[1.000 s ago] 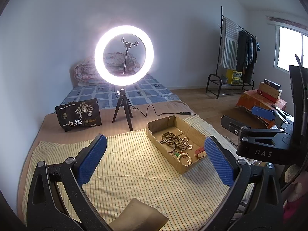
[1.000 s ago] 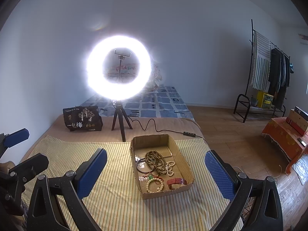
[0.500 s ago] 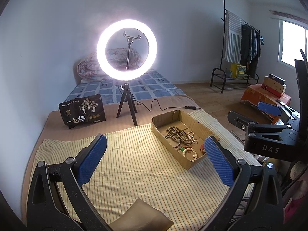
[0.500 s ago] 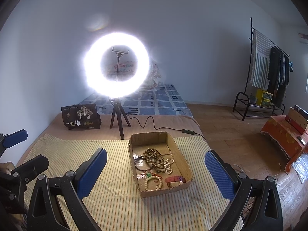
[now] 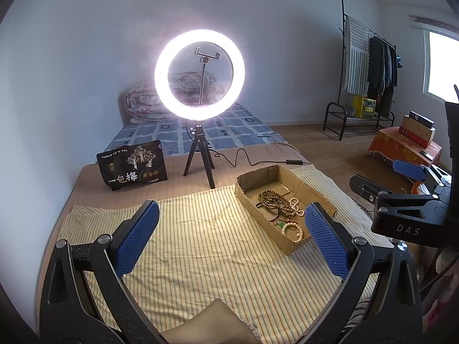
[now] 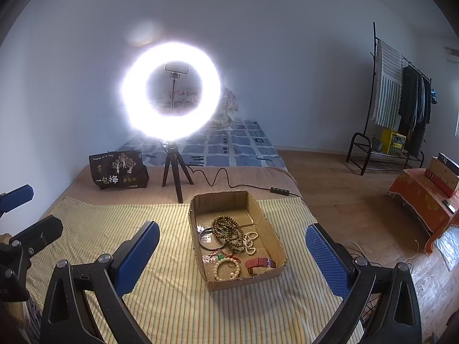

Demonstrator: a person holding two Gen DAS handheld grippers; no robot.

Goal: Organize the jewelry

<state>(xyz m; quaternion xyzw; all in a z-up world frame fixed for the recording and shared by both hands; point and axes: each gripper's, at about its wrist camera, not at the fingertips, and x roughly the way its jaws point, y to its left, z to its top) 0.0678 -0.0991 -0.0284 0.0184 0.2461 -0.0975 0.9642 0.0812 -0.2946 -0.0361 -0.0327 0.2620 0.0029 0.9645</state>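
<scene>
A shallow cardboard tray (image 6: 269,229) lies on the yellow striped cloth (image 6: 160,301) and shows in the left wrist view too (image 5: 315,192). It holds a brown bead string (image 6: 226,229), a white bead necklace (image 6: 250,240), a white bead bracelet (image 6: 226,268), a red band (image 6: 259,263) and a thin dark ring (image 6: 208,239). My left gripper (image 5: 232,238) is open and empty, hovering left of the tray. My right gripper (image 6: 232,258) is open and empty, above the tray's near end.
A lit ring light on a small tripod (image 6: 172,97) stands behind the tray, its cable (image 6: 223,180) trailing right. A black printed bag (image 6: 119,169) stands at the back left. A tan paper piece (image 5: 206,324) lies at the near edge. The wooden floor (image 6: 344,200) drops away on the right.
Both grippers have drifted a little, so the tray and ring light shift in view. Both stay open and empty. The jewelry has not moved.
</scene>
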